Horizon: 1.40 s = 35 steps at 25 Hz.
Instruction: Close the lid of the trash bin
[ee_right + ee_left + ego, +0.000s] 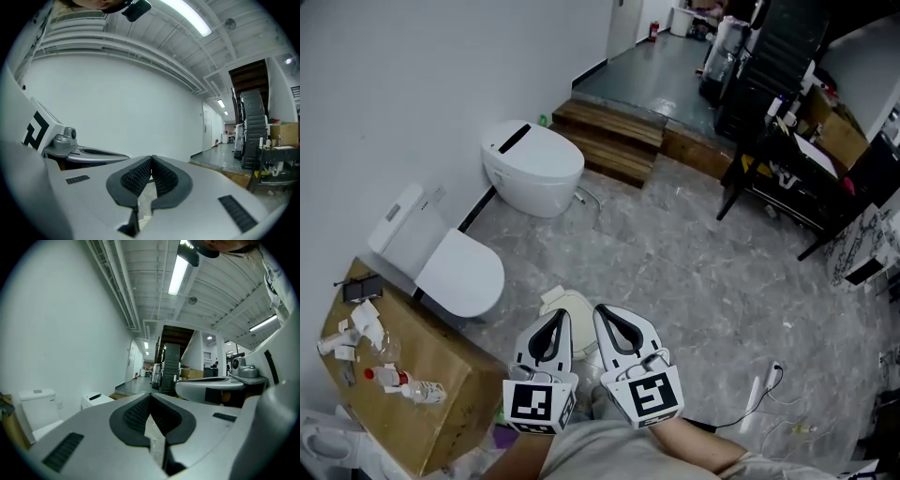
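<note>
In the head view a small cream-white bin (565, 307) stands on the grey floor close in front of me. Most of it is hidden behind the grippers, so I cannot tell how its lid stands. My left gripper (558, 317) and right gripper (605, 311) are held side by side just above it, both shut with nothing between the jaws. The left gripper view looks level down the room past its shut left gripper (151, 397), and the right gripper view looks the same way past its shut right gripper (151, 159). Neither view shows the bin.
Two white toilets (534, 169) (455, 267) stand by the left wall. A cardboard box (422, 403) with small items on top is at the lower left. Wooden steps (614, 141) lie ahead, a black table (787, 178) at the right, and cables (769, 394) on the floor.
</note>
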Each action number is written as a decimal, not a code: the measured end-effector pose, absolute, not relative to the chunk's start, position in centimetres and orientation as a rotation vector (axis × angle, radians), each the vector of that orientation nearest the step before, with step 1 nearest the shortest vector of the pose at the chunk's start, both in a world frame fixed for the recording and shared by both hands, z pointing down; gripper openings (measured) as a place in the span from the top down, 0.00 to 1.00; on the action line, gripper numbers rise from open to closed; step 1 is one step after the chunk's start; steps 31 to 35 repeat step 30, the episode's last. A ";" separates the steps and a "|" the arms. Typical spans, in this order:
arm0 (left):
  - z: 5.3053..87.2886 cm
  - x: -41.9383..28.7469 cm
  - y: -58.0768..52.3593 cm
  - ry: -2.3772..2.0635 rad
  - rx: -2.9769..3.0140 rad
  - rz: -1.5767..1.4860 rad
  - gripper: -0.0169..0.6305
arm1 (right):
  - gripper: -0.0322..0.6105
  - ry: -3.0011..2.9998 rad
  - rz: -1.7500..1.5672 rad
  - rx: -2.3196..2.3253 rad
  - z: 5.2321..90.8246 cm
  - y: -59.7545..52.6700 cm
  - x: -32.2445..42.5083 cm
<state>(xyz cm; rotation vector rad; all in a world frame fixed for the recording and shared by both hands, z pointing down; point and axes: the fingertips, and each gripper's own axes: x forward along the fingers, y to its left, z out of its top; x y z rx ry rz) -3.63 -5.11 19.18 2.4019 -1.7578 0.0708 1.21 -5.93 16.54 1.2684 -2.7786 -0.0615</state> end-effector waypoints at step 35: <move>16.3 -0.1 -1.9 -1.799 2.437 0.007 0.95 | 0.90 -2.821 -0.131 1.270 13.9 -2.8 3.4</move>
